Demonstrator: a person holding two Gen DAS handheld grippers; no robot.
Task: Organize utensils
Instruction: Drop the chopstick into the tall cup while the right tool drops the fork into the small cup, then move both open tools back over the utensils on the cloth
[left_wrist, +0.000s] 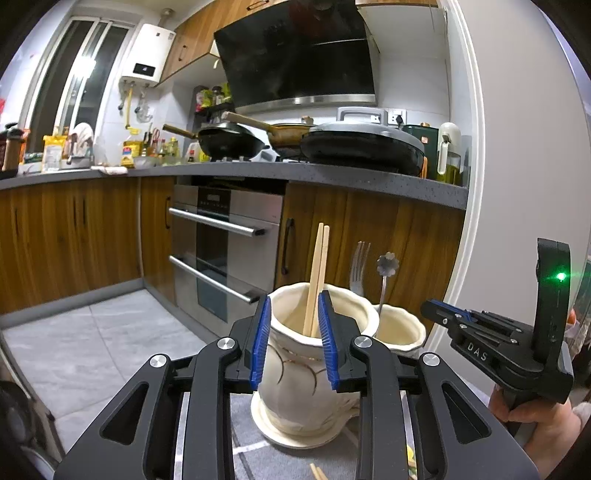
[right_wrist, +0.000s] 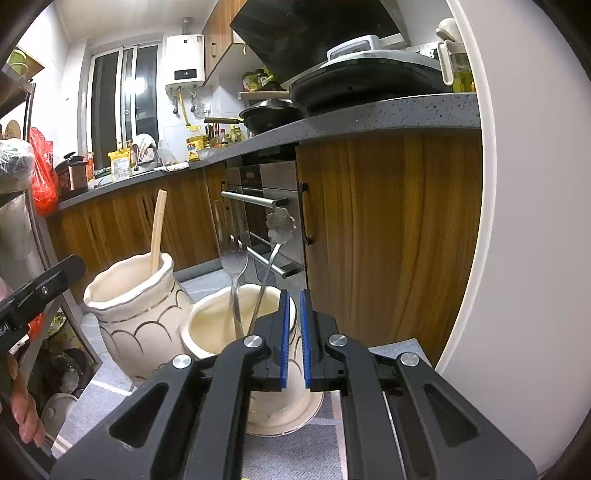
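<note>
Two cream ceramic pots stand on a grey mat. The left pot (left_wrist: 295, 369) (right_wrist: 136, 306) holds a pair of wooden chopsticks (left_wrist: 317, 277) (right_wrist: 158, 229). The right pot (left_wrist: 400, 328) (right_wrist: 218, 328) holds a metal fork (left_wrist: 359, 267) (right_wrist: 232, 258) and a flower-ended spoon (left_wrist: 386, 273) (right_wrist: 279, 229). My left gripper (left_wrist: 293, 314) is open and empty, its blue pads at either side of the left pot's mouth around the chopsticks. My right gripper (right_wrist: 293, 314) (left_wrist: 430, 308) is nearly closed and empty, just in front of the right pot.
More chopsticks (left_wrist: 317, 472) lie on the grey mat (left_wrist: 266, 458) (right_wrist: 288, 458) near me. Behind are wooden cabinets (right_wrist: 388, 229), an oven (left_wrist: 221, 251) and a grey counter (left_wrist: 258, 171) with pans. A rack (right_wrist: 55, 350) stands at the left.
</note>
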